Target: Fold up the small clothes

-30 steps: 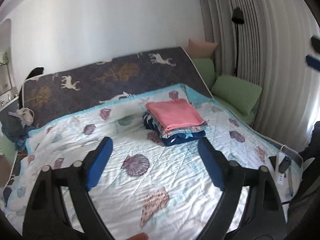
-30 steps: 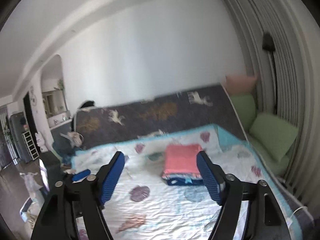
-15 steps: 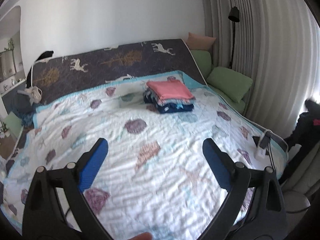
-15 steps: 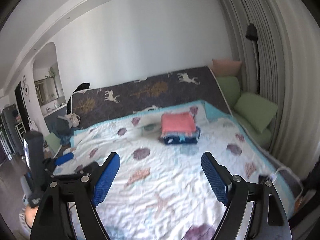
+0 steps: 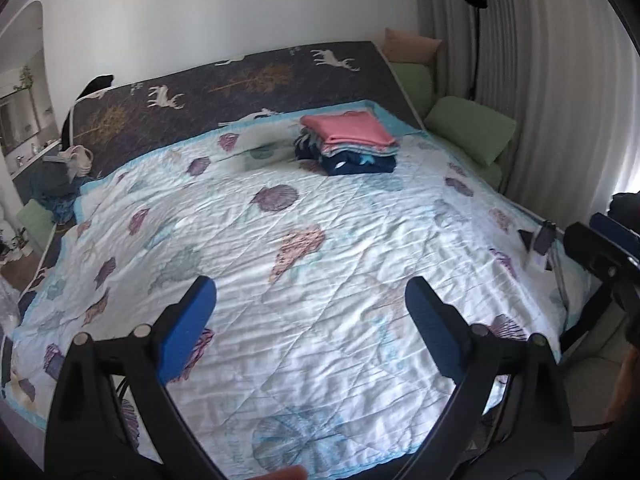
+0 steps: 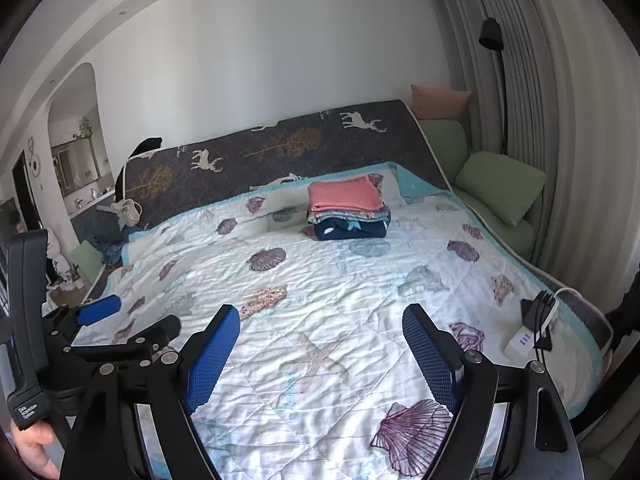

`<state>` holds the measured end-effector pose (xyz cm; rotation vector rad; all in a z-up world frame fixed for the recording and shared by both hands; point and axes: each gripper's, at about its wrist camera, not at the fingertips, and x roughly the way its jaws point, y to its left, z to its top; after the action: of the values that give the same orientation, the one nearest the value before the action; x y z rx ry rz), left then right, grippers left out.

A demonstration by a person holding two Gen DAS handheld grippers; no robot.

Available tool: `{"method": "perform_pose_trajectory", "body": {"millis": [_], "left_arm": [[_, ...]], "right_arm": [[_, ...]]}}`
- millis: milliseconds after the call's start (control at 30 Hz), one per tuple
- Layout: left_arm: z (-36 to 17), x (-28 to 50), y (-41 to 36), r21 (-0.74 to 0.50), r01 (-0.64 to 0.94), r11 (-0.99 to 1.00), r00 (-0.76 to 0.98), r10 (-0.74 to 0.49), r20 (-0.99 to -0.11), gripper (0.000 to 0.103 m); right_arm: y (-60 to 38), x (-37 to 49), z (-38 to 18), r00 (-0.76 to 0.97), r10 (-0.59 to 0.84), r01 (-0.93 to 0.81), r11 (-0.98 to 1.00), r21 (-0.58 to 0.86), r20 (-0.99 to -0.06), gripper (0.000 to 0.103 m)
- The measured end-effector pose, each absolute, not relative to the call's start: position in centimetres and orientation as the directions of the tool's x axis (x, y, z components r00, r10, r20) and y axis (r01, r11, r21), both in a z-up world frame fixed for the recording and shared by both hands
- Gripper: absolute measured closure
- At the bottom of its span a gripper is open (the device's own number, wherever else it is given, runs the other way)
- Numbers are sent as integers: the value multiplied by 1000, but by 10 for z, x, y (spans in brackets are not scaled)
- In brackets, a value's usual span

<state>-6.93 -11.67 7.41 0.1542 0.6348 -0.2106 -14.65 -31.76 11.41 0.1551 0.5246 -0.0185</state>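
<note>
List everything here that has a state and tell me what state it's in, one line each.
Left gripper: open, empty.
Right gripper: open, empty.
Stack of clothes: folded, piled near the headboard, pink piece on top.
Quilt: spread flat, lightly wrinkled.
Power strip: on the quilt's right edge, something plugged in.
Floor lamp: appears off.

Soft daylight fills both views, coming in from the right through the curtains [image 5: 560,92], which blow out to a white glare at the far right edge. The quilt [image 5: 320,240] is evenly lit with only faint crease shadows. Heavy fisheye bending and black corners all round. The left view looks a bit smeared, probably motion blur; the right view is sharper.
</note>
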Motion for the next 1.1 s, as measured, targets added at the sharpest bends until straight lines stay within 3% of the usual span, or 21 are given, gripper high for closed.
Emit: {"method": "perform_pose_trajectory", "body": {"millis": [600,1100], "left_arm": [[35,-36,-124,62,237,970,725,-134,-675,8],[28,-26,-124,69,249,966,722,-138,-678,8]], "right_arm": [[-318,-112,79,835,25,67,987,147,-550,18],[-314,-92,67,816,-11,98,988,119,-578,18]]}}
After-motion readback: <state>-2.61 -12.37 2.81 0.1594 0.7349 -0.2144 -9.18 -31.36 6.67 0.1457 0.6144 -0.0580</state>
